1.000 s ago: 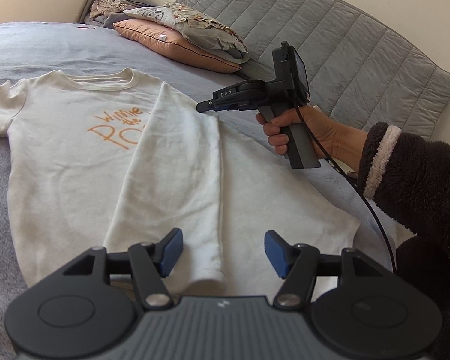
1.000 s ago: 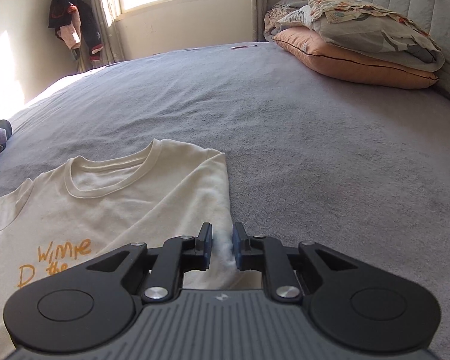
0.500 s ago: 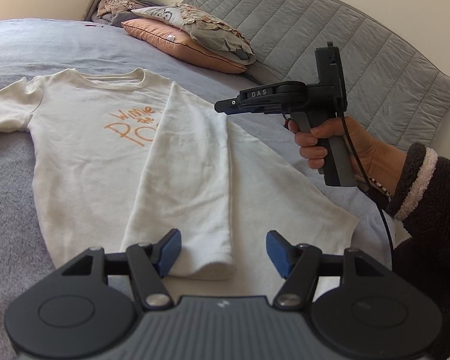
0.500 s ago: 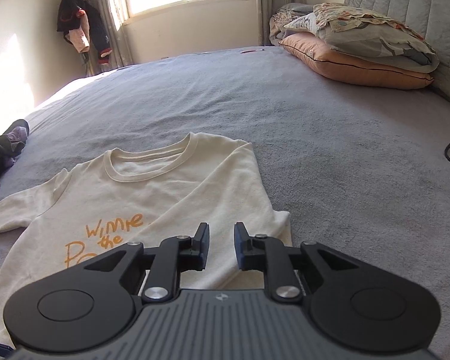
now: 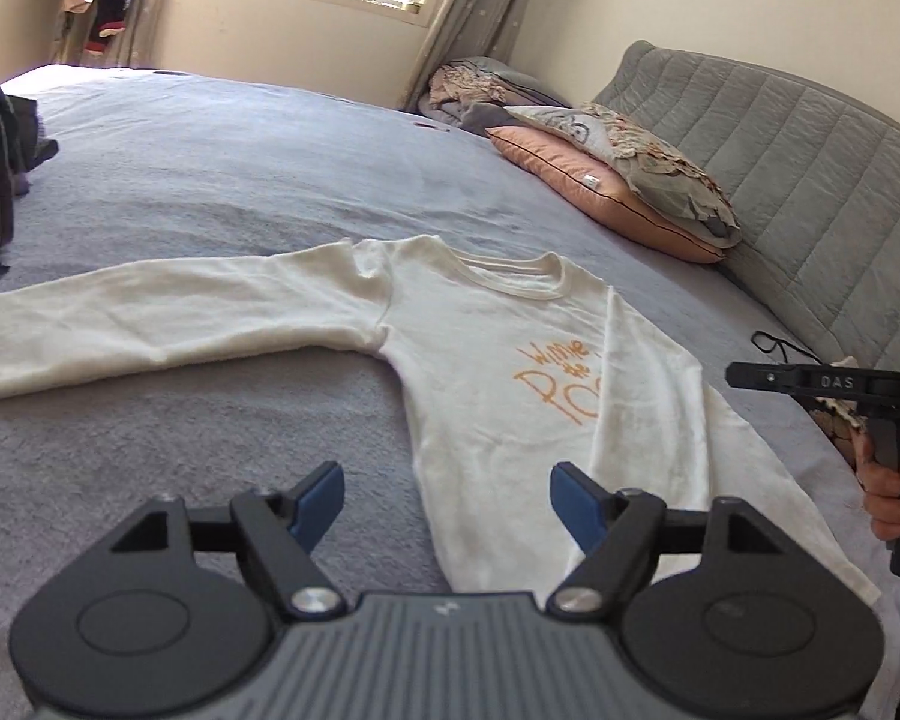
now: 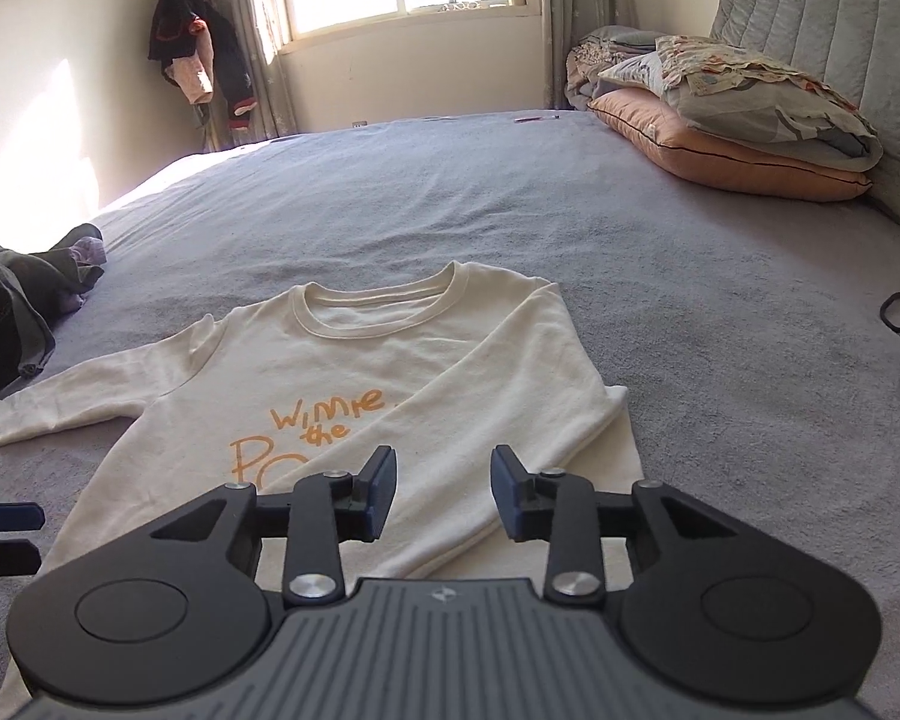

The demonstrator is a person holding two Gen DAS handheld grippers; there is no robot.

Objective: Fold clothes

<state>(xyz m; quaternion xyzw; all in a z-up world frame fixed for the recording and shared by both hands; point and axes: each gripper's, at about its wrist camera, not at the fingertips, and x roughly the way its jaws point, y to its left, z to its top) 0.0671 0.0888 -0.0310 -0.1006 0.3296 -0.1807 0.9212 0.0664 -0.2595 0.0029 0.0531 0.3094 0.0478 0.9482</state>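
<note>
folding looks midway: cream sweatshirt (image 6: 390, 372) flat on grey bed (image 6: 570, 210), one sleeve (image 6: 480, 414) laid across chest, other sleeve (image 5: 168, 312) stretched out sideways. left gripper (image 5: 447, 501) and right gripper (image 6: 444, 489) both hover, jaws apart, empty. likely next: pinch outstretched sleeve, bring over body.

A grey bed (image 6: 660, 276) carries a cream sweatshirt (image 6: 354, 372), stacked pillows (image 6: 732, 120) and dark clothes (image 6: 12, 300).
</note>
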